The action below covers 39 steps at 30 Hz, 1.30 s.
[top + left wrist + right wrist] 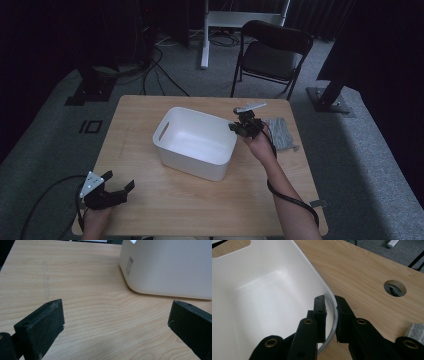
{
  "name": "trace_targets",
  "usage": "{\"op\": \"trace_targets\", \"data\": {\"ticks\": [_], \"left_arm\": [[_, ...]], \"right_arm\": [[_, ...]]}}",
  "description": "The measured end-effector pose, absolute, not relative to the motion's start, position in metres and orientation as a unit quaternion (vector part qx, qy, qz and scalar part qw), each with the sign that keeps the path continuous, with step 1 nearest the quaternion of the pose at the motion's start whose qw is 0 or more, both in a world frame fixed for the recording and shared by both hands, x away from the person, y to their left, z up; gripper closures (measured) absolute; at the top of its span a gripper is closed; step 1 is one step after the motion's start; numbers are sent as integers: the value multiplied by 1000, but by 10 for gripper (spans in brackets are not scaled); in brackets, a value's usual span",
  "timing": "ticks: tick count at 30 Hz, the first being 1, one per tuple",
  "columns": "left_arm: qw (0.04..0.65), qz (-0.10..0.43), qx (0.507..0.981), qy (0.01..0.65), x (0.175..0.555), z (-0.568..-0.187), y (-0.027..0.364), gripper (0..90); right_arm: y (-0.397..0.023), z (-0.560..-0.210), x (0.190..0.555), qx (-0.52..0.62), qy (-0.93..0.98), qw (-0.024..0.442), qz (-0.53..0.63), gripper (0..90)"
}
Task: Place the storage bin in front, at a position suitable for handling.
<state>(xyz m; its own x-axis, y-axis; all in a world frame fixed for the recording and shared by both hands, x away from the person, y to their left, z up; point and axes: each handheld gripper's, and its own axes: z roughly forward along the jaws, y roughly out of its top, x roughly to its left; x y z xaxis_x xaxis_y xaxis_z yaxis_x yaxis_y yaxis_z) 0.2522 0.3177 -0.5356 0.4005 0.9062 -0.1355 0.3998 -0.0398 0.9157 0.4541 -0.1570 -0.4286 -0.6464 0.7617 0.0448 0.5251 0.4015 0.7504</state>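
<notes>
Dark curtains and grey carpet surround a light wooden surface, behind which a black folding chair stands. A white plastic bin with a handle slot in its end wall sits near the middle of the surface, turned at an angle to its edges. The right claw is at the bin's right-hand rim; in the right gripper view its jaws straddle the rim, one inside the bin and one outside, closed onto the thin white wall. A grey folded cloth lies on the surface just beyond the right hand, near the far right corner. A round cable hole pierces the surface beside the bin. The left claw rests low at the near left corner, well apart from the bin, its jaws spread wide with nothing between them; the left gripper view shows bare wood between them and the bin's rounded corner ahead.
</notes>
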Motion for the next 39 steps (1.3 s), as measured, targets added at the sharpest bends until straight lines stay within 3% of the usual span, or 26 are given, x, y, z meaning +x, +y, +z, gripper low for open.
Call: {"op": "trace_targets", "data": {"ticks": [39], "left_arm": [[493,252,678,483,253,-536,314,6]], "right_arm": [[-195,-430,410,376,830,150,384,813]]}}
